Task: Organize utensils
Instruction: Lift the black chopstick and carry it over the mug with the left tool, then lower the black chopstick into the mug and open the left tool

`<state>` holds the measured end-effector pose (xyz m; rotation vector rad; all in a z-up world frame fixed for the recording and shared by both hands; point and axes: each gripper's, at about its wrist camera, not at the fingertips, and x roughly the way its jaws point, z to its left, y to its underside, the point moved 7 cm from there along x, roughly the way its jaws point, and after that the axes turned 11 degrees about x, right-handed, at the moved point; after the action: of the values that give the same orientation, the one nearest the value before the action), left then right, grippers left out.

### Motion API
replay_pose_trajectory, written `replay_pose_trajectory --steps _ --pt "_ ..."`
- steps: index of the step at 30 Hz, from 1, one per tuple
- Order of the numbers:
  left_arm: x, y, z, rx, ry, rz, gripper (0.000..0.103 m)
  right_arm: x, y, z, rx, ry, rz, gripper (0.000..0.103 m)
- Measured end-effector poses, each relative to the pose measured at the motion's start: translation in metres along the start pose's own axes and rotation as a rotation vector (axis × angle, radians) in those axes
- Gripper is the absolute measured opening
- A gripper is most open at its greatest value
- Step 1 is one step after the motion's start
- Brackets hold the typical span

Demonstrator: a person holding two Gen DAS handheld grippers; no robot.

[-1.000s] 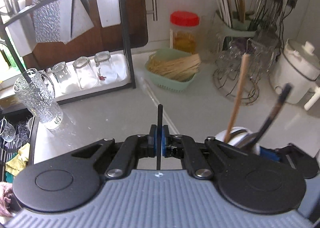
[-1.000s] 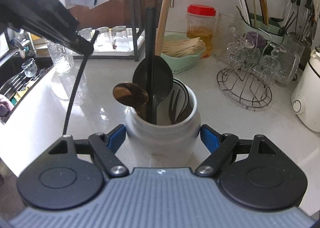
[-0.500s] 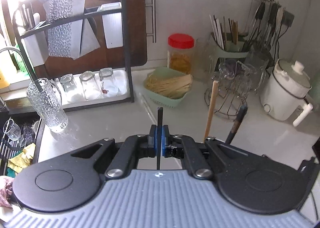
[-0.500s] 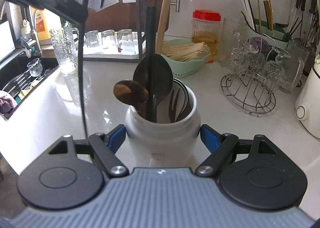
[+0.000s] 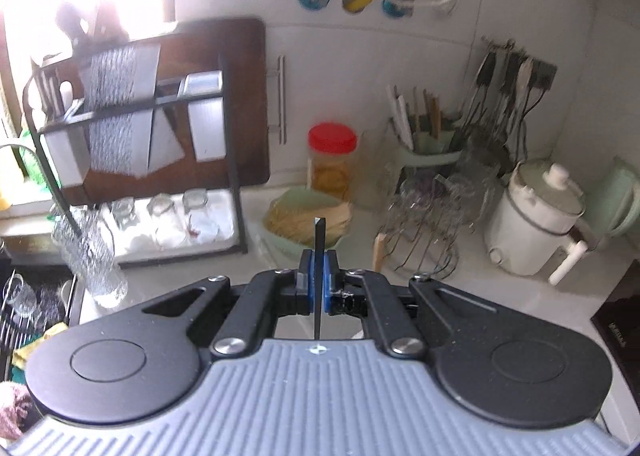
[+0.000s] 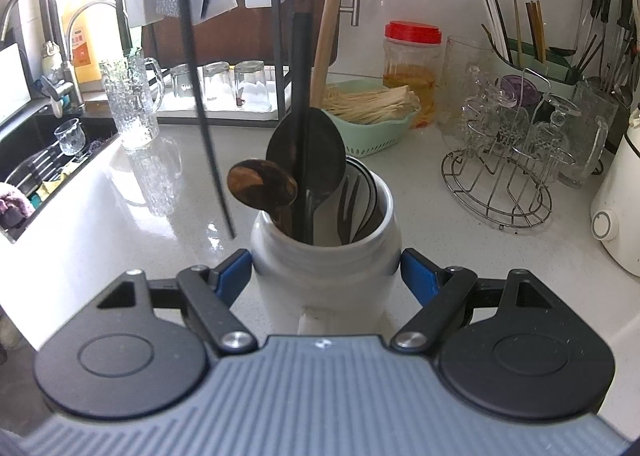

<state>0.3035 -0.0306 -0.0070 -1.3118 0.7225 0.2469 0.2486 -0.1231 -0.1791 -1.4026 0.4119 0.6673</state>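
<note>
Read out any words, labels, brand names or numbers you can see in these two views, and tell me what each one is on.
No text here can be read.
Yellow bottle by the faucet: orange label with print, too small to read.
Black appliance at the right edge of the left wrist view: small white lettering, too blurred to read.
Red-lidded jar: no label visible.

White jar (image 6: 326,268) is clamped between the blue pads (image 6: 232,270) of the right claw (image 6: 326,276), low centre of frame, on the white desk (image 6: 120,216). Dark spoon (image 6: 306,154), brown wooden spoon (image 6: 262,184) and fork (image 6: 346,200) are seen standing in it. A thin black stick (image 6: 204,124) is seen hanging left of the jar, tip clear of the desk. Wire glass rack (image 6: 504,160) at right, green basket (image 6: 372,124) behind.
</note>
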Motion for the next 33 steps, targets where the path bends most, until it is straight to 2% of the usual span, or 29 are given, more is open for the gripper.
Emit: replay_pose_trajectory --steps 12,19,25,30,33 --pt "-0.032 -0.039 -0.018 0.019 0.048 -0.082 0.005 0.000 0.000 0.000 -0.003 -0.002 -0.005 0.084" --pt "-0.030 -0.040 -0.025 0.005 0.072 -0.091 0.005 0.001 0.000 0.001 -0.003 -0.003 -0.008 0.084" --pt "-0.007 -0.031 -0.023 -0.007 0.110 -0.016 0.005 0.001 0.000 0.000 -0.002 -0.003 -0.008 0.084" --pt "0.019 -0.027 -0.017 -0.017 0.186 0.106 0.005 0.001 0.000 0.000 -0.001 -0.003 -0.008 0.084" --pt "0.034 -0.027 -0.017 0.009 0.225 0.184 0.005 0.001 0.000 0.000 0.000 -0.003 -0.008 0.084"
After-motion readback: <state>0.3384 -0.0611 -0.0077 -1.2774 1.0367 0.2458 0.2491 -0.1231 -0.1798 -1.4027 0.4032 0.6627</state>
